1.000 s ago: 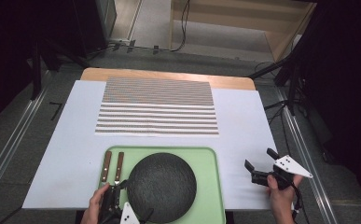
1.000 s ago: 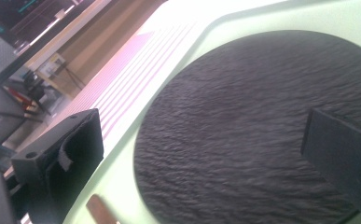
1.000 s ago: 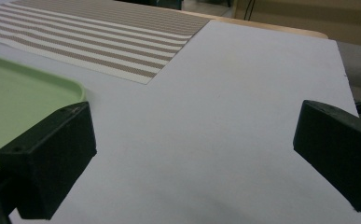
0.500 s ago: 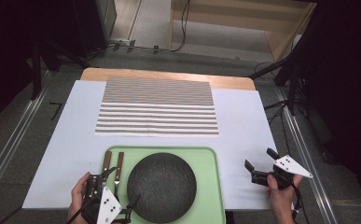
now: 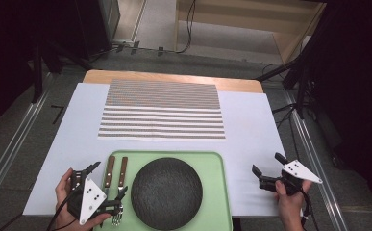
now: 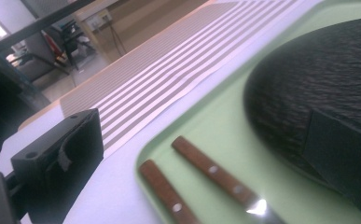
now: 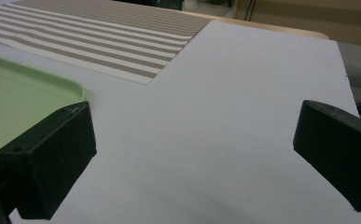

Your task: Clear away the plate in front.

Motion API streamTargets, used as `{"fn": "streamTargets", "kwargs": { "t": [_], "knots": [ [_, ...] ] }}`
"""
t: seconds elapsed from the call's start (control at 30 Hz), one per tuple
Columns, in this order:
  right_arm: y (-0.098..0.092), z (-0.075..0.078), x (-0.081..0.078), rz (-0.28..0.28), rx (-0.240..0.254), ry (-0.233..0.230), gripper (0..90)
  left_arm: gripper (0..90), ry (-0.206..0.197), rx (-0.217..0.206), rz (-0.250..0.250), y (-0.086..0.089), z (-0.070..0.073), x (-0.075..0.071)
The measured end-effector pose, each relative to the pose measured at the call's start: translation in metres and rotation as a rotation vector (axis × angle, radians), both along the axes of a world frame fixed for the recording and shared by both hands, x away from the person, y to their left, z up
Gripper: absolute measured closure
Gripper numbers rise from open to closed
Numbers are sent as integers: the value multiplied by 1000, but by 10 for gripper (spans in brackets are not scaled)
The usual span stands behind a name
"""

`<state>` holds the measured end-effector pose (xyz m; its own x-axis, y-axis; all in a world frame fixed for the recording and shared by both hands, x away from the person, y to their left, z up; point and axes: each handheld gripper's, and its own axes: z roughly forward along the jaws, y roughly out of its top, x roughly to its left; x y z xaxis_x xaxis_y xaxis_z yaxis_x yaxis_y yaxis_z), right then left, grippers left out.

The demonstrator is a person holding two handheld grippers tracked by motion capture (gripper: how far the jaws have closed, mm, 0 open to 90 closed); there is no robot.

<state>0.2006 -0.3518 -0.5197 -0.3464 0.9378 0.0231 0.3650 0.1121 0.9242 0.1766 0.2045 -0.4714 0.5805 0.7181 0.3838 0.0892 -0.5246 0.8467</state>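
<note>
jaws of the left gripper (image 5: 102, 185) stand spread over the two wooden-handled utensils (image 5: 115, 172), which lie side by side at nine o'clock of the dark round plate (image 5: 167, 192) on the green tray (image 5: 217, 192). right gripper (image 5: 270, 172) waits spread-jawed over bare white sheet (image 5: 251, 125). nothing is lifted yet; i judge the grasp is just starting.

The high view looks down and forward toward twelve o'clock over the whole table. The left gripper view skims low and close over the green tray (image 6: 206, 116); the right gripper view, equally low, shares its striped mat (image 7: 99, 35)
</note>
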Motion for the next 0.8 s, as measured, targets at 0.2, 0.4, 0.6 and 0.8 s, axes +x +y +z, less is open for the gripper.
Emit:
{"fn": "streamTargets", "kwargs": {
  "t": [0.2,0.4,0.6,0.8],
  "knots": [
    [0,0,0,0,-2,1,0,0,19,-52,50,18,-1,11],
    [0,0,0,0,-2,2,0,0,38,-93,86,34,-1,20],
    [1,0,0,-1,-1,3,0,0,70,-143,114,47,-2,31],
    [1,0,0,0,-2,4,0,0,98,-166,134,60,-5,42]
  ]
}}
